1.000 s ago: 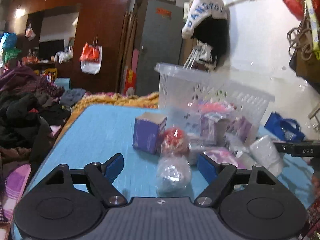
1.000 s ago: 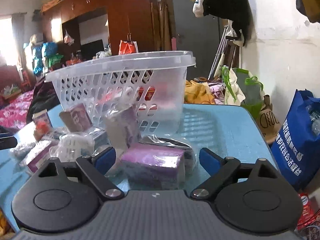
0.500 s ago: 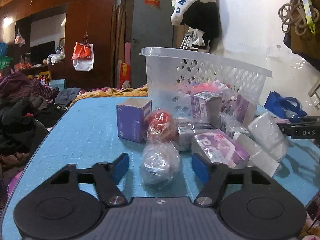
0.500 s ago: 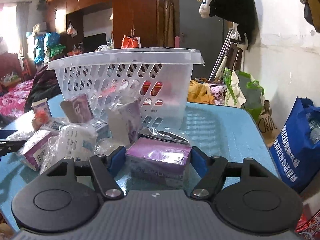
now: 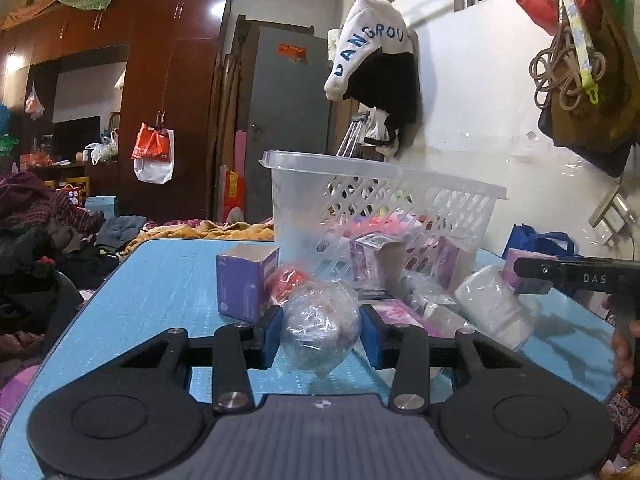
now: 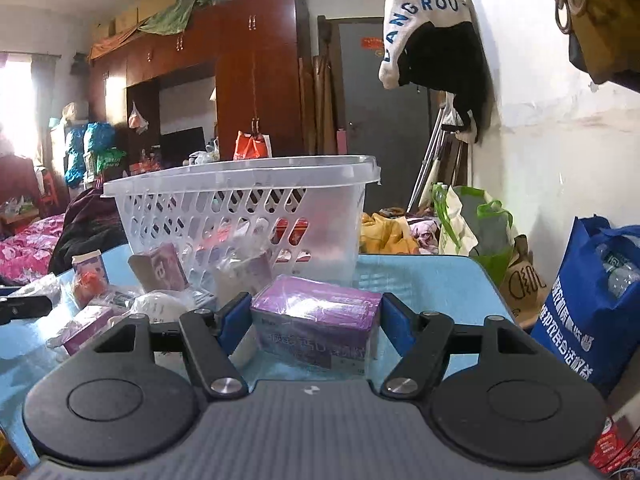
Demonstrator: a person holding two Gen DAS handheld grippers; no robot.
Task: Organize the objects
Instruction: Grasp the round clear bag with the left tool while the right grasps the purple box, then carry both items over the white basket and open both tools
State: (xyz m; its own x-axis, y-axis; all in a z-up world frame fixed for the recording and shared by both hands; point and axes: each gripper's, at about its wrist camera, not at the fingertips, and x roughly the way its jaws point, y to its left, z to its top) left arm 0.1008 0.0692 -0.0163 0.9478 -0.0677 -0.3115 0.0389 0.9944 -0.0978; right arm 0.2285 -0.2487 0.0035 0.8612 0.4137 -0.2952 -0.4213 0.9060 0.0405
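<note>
basket (image 6: 248,200): translucent glossy plastic | table (image 5: 160,280): matt textured blue | bundle (image 5: 320,326): crinkled clear film | box (image 6: 316,320): glossy wrapped cardboard | wardrobe (image 5: 172,80): polished wood

Dim indoor light, blown-out window (image 6: 16,92) glare at left, fisheye-bent edges, possibly slight blur

So there's a round bundle in crinkly clear plastic (image 5: 320,330) near the front of the blue table (image 5: 160,280), with a purple open-top carton (image 5: 244,282) just left and behind it. A purple film-wrapped box (image 6: 316,322) lies flat nearer the right. Behind everything stands a clear slotted laundry basket (image 6: 240,216), upright, with stuff inside.
</note>
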